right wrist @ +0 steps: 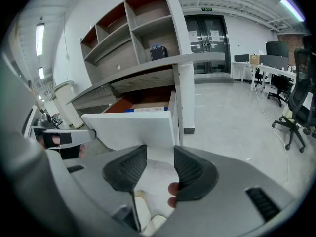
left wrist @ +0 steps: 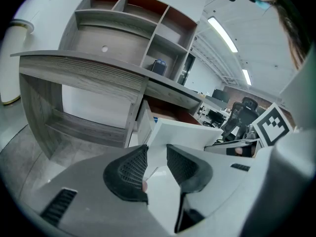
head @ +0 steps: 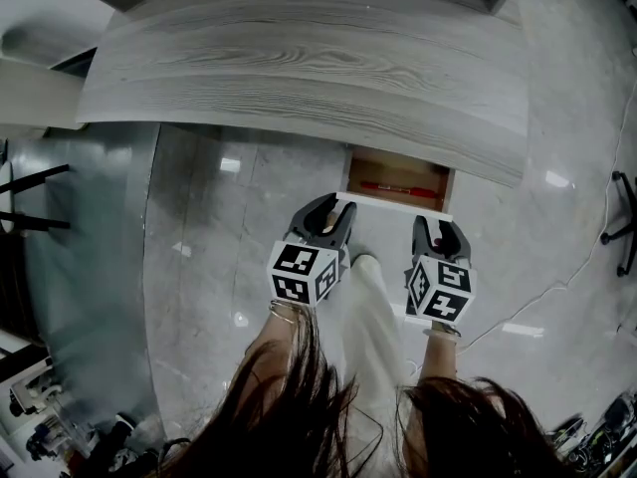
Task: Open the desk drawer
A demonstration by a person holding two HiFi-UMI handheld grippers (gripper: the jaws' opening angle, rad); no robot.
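Observation:
The desk drawer (head: 394,175) stands pulled out from under the grey wood desk top (head: 299,58), with a red thing (head: 398,188) lying inside. Its white front panel (head: 396,205) faces me. My left gripper (head: 326,215) is open just before the panel's left end, and that panel (left wrist: 187,132) fills the left gripper view behind the gripper (left wrist: 157,164). My right gripper (head: 441,232) hangs open a little short of the panel's right end. The right gripper view has the panel (right wrist: 133,127) beyond the gripper (right wrist: 160,167), which holds nothing.
A shelf unit (left wrist: 128,28) stands on the desk. My white trouser leg (head: 370,312) hangs between the grippers. A cable (head: 557,279) runs over the shiny floor at right. Office chairs (right wrist: 301,107) stand further right.

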